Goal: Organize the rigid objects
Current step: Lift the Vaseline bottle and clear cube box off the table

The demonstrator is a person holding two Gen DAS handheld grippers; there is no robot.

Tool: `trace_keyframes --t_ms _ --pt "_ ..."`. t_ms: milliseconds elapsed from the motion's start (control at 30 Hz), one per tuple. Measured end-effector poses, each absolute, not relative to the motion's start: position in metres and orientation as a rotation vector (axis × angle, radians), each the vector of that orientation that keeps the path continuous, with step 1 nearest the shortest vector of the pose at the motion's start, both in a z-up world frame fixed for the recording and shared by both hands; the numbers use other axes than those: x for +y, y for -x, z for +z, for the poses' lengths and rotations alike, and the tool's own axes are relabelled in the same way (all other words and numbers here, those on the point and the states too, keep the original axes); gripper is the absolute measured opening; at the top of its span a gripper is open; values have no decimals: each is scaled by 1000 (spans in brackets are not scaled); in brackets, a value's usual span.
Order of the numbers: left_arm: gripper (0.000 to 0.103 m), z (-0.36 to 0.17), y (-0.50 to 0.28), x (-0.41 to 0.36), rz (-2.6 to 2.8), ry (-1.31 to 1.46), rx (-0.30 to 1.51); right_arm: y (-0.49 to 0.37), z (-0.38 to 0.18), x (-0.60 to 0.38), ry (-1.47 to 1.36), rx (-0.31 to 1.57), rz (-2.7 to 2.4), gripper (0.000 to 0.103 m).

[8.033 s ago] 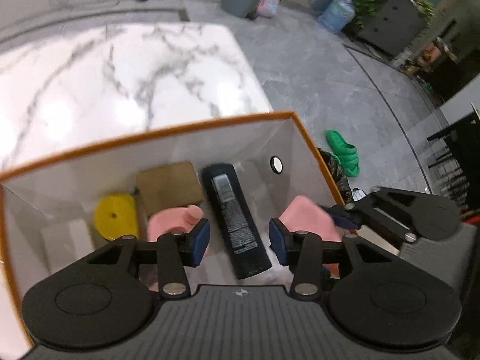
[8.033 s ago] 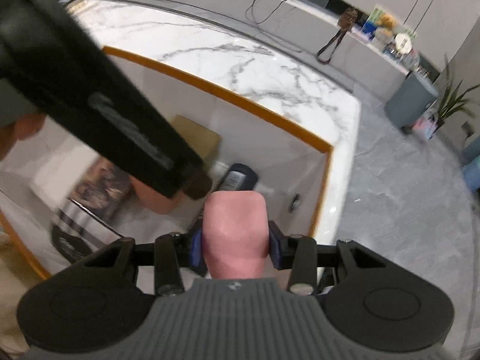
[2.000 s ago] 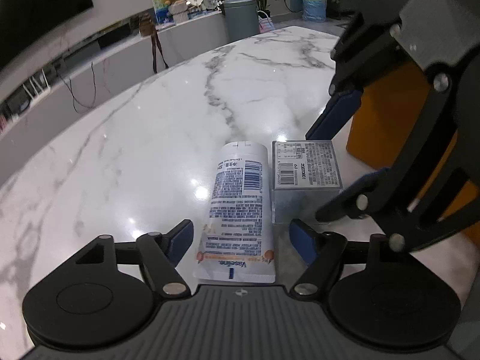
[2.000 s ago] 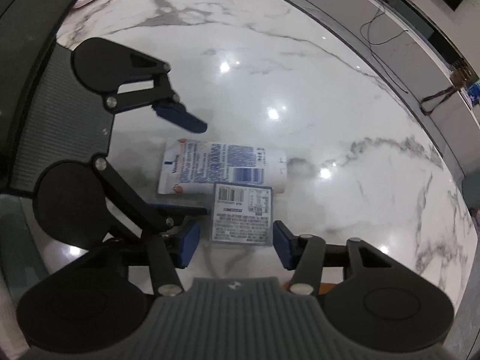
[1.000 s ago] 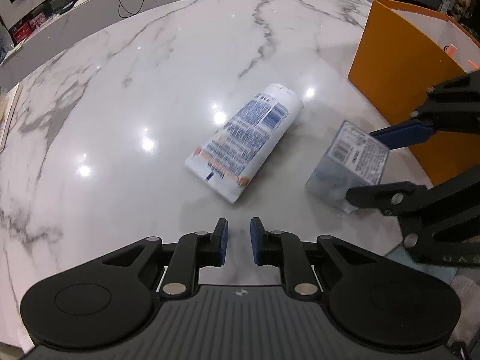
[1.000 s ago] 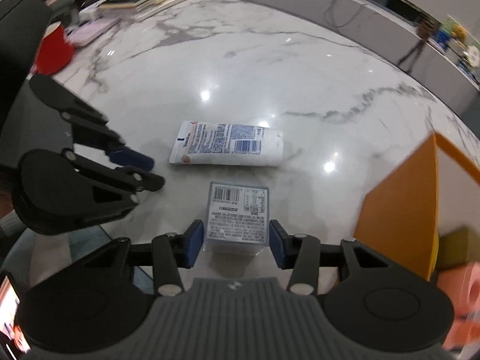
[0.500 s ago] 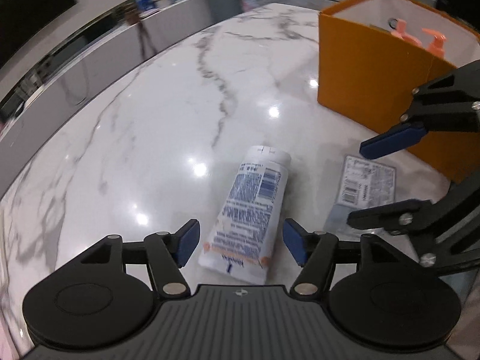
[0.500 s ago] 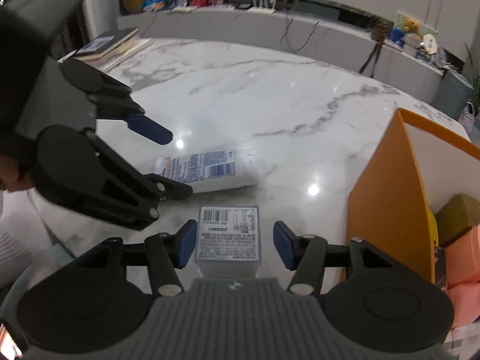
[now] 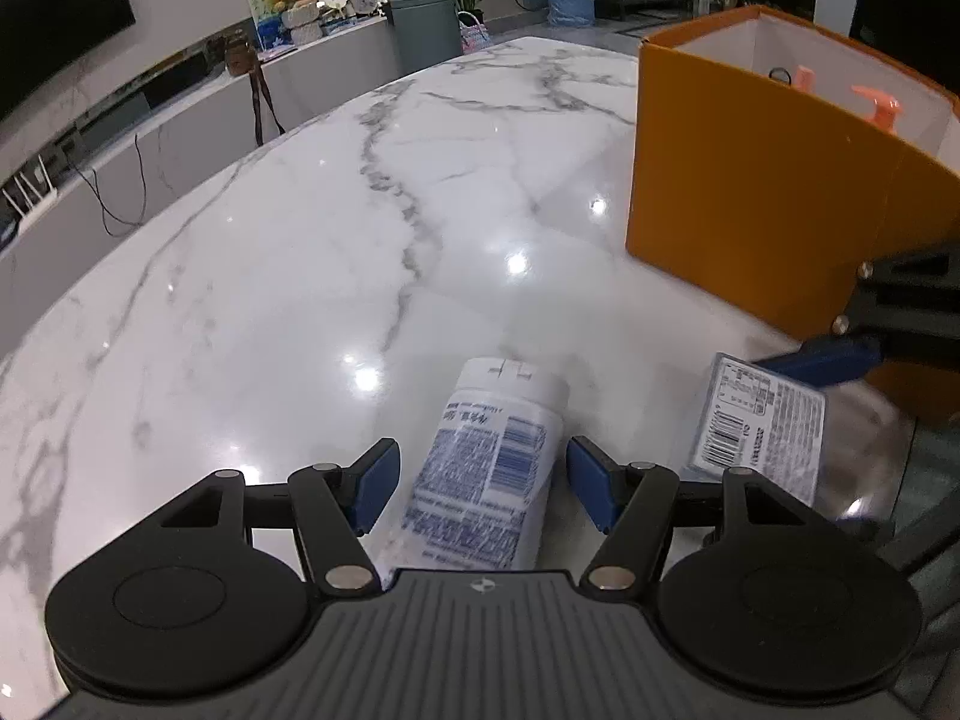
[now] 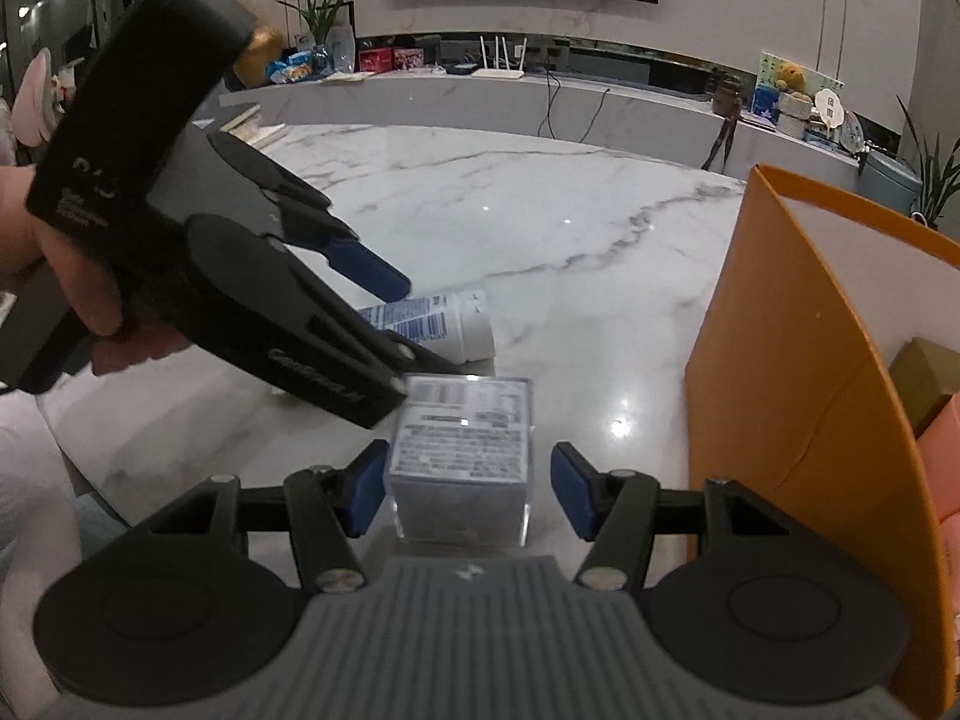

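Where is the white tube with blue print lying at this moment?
The white tube lies on the marble table between the open jaws of the left gripper, with the small clear box to its right.

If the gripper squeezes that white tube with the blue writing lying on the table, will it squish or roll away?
The white tube looks like soft plastic, so it would probably dent a little when squeezed. It lies flat on the marble table with a round cap end, so a sideways push might roll it. The left gripper has its jaws open on either side of it, which should stop any rolling.

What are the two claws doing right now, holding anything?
Left gripper: open around the lotion tube, not gripping.
Right gripper: opening, clear box between its fingers, not gripped.
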State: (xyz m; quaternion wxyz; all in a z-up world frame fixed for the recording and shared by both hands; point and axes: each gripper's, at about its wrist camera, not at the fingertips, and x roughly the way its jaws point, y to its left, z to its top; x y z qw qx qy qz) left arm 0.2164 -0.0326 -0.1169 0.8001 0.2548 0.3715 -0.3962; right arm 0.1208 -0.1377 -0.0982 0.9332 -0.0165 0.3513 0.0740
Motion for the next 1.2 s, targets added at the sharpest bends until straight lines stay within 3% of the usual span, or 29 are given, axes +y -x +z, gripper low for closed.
trace_keyframes --t_ms 133,300,633,833,933,1067,1200 --pt "70 -117 -221 -32 -831 -466 845 -125 -99 -139 34 709 149 58" --pt "52 -115 -212 -31 -771 -402 869 -124 -100 -140 22 692 154 57" --pt "51 -105 -189 -26 -484 -355 963 -123 -101 -140 21 685 152 53" --pt "62 -107 -179 -12 -366 -213 980 -124 -103 -141 2 684 146 55" --pt "62 -108 -177 -12 -343 -192 962 -127 -107 -142 -26 703 142 55" --pt "53 -109 -174 -14 -330 -177 943 -129 -108 -142 -33 704 131 52" --pt "51 -108 -171 -18 -297 -182 942 -129 -108 -141 -30 705 123 47"
